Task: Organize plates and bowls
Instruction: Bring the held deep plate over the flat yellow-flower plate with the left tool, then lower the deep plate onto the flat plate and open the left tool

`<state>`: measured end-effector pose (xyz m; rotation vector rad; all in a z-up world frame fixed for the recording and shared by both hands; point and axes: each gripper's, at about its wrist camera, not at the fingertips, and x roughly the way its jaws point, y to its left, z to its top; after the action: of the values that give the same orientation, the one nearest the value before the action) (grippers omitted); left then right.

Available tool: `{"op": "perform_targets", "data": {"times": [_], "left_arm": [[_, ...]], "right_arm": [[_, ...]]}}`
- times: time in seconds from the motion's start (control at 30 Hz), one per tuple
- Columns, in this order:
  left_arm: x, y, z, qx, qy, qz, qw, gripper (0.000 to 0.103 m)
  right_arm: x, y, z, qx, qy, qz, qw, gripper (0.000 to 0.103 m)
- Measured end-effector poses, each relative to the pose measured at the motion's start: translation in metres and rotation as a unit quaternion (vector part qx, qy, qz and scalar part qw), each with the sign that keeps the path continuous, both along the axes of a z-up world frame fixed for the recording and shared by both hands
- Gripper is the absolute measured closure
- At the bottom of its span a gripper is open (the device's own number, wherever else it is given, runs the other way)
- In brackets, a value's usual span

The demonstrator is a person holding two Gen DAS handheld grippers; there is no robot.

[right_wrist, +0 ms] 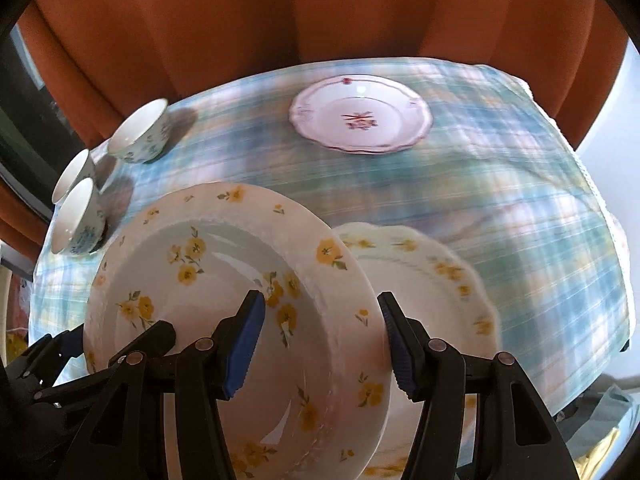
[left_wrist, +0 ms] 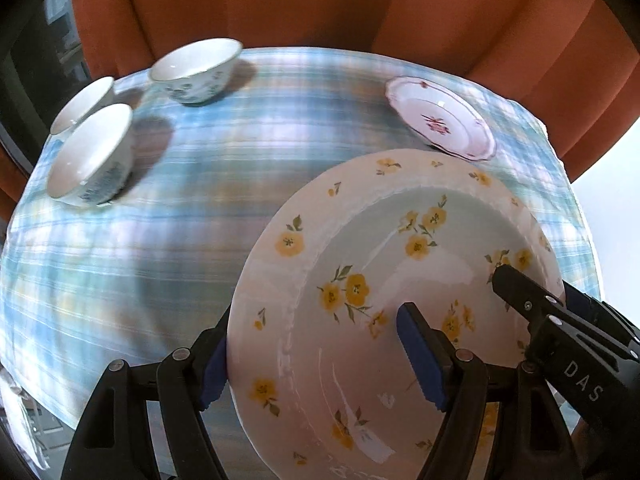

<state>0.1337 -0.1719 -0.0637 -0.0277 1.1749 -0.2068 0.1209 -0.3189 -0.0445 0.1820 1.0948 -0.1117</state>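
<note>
A large deep plate with yellow flowers (left_wrist: 400, 264) (right_wrist: 224, 280) hangs tilted above the table, carried between both grippers. My left gripper (left_wrist: 312, 320) is shut on its left rim, one blue pad outside the edge and one inside the well. My right gripper (right_wrist: 320, 300) is shut on the opposite rim in the same way; its black finger (left_wrist: 520, 292) shows in the left wrist view. Under the held plate's right side a second yellow-flowered plate (right_wrist: 440, 276) lies on the cloth. A pink-flowered plate (left_wrist: 440, 118) (right_wrist: 360, 118) sits at the far right.
Three white and blue bowls (left_wrist: 196, 70) (left_wrist: 92, 152) (left_wrist: 82, 102) stand at the far left of the blue plaid tablecloth (left_wrist: 240, 160). An orange curtain (right_wrist: 240, 20) hangs right behind the table. The cloth drops off at the right edge (right_wrist: 616, 240).
</note>
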Motion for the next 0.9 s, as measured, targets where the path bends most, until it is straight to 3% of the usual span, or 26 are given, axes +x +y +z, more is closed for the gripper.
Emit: {"op": "perform_targets", "data": {"times": [0.43, 0.9], "left_arm": [[-0.016, -0.076, -0.018, -0.014, 0.005, 0.018, 0.9997, 0.026], [-0.015, -0.103, -0.047, -0.037, 0.048, 0.067, 0.9959, 0.026]], "right_arm": [[-0.017, -0.083, -0.008, -0.019, 0.001, 0.010, 1.000, 0.041], [-0.005, -0.116, -0.030, -0.036, 0.028, 0.051, 0.998, 0.041]]}}
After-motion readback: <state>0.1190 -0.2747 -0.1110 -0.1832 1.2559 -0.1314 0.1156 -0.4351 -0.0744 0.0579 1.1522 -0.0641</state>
